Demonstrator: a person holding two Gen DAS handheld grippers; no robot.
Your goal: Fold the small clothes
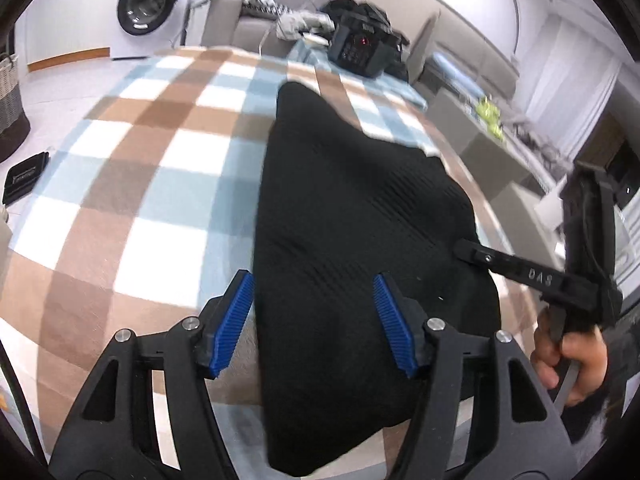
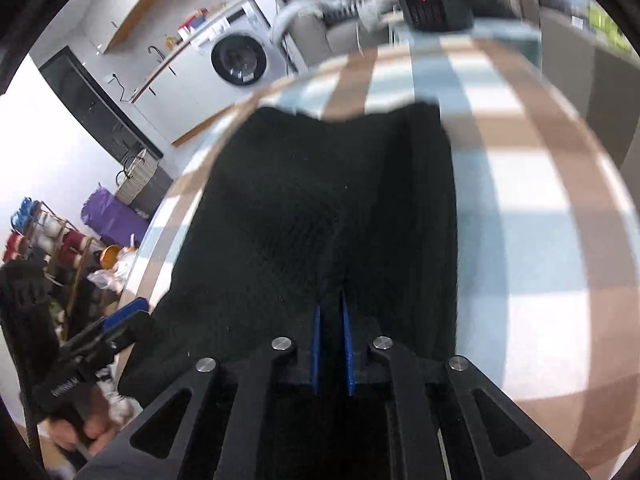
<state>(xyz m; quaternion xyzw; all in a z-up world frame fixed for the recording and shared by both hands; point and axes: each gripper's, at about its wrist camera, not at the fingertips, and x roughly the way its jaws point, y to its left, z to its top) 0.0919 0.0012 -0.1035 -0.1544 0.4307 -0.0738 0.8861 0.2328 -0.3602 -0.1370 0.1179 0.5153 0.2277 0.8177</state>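
Now the black knitted garment (image 1: 352, 216) lies on a worktop covered by a checked cloth (image 1: 152, 148) of brown, pale blue and white squares. From the left wrist view the garment runs from a narrow far end to a wide near end that hangs over the worktop's near edge. Its ribbed weave shows in slanted lines.

The left gripper (image 1: 314, 320) is spread: its two blue ribbed pads (image 1: 234, 322) stand well apart, the left one over the checked cloth just beside the garment's edge, the right one over the black fabric. Neither pad presses on the cloth that lies between them.

The right gripper (image 2: 332, 346) has its blue pads nearly together, with only a thin strip of the garment's near edge pinched between them. In the left wrist view it comes in from the right side, its black finger tip resting on the garment's right edge, and a hand (image 1: 576, 364) grips its handle.

At the far end of the worktop sits a black device (image 1: 360, 46) with a small red light. A front-loading washing machine (image 1: 146, 4) stands against the far wall, and a woven basket (image 2: 138, 178) stands on the floor.
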